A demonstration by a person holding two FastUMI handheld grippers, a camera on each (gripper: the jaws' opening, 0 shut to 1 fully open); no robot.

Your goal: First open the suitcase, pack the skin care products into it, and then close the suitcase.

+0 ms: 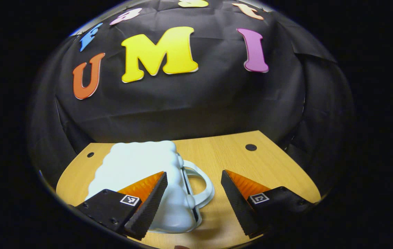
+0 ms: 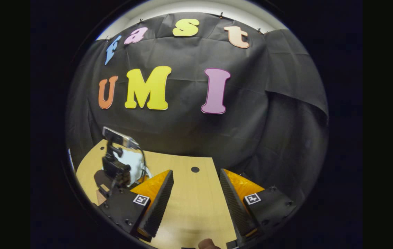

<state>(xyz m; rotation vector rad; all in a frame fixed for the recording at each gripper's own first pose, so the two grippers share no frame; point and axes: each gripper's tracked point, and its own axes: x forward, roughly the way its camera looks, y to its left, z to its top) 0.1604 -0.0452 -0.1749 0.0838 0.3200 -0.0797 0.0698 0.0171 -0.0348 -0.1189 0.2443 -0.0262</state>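
Bare wooden table (image 1: pixel 265 166) is seen to the right of the closed white suitcase (image 1: pixel 141 166), which lies on the table's left part. In the right gripper view, the left gripper (image 2: pixel 113 166) stands before the suitcase (image 2: pixel 134 160).

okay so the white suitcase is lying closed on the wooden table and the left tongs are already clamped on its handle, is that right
Not quite. The left tongs are open, not clamped: in the left gripper view the handle sits between the spread fingers, untouched. The white suitcase does lie closed on the wooden table.
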